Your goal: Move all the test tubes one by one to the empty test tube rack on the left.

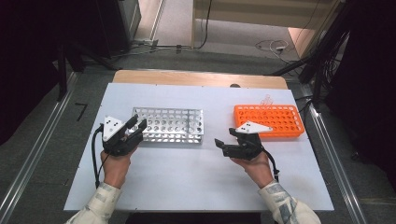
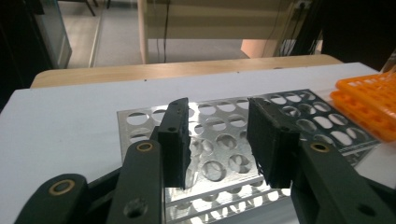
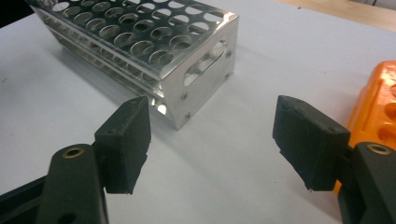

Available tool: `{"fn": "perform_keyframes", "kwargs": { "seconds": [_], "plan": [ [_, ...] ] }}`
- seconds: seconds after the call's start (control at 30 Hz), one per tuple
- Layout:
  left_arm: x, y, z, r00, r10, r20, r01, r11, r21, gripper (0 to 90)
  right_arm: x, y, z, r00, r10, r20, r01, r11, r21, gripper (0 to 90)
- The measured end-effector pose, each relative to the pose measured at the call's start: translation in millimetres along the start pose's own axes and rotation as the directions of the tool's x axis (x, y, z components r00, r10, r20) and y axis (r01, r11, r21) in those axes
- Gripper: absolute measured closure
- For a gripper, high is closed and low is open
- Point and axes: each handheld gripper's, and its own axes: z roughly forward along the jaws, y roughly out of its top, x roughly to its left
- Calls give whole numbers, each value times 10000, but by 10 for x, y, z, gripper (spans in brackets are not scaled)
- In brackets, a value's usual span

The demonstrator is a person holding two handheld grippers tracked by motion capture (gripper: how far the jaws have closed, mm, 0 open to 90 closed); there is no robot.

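L gripper (image 1: 136, 127) tilted over metal rack (image 1: 170, 125) end, jaws apart, R gripper (image 1: 223, 139) level, pointing left, jaws wide, nothing held

I am holding my left gripper (image 1: 138, 126) part open and my right gripper (image 1: 225, 138) wide open, both empty.
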Motion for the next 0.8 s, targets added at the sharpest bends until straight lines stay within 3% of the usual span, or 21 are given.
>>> {"fn": "perform_keyframes", "kwargs": {
  "seconds": [0.17,0.4,0.53,0.8],
  "plan": [
    [-84,15,-52,9994,-145,330,145,9999,-10,468,-98,-11,-62,9991,149,395,-143,9998,-143,272],
    [-221,-13,-78,9992,-25,402,15,9997,262,299,-275,-29,-140,9940,524,963,-494,9982,-338,283],
    [-268,-54,-72,9990,51,445,-68,9992,383,281,-385,-39,-177,9882,644,1390,-592,9974,-415,292],
    [-316,-95,-54,9981,212,570,-243,9982,540,279,-653,-67,-270,9682,1209,2192,-1086,9918,-670,302]
  ]
}}
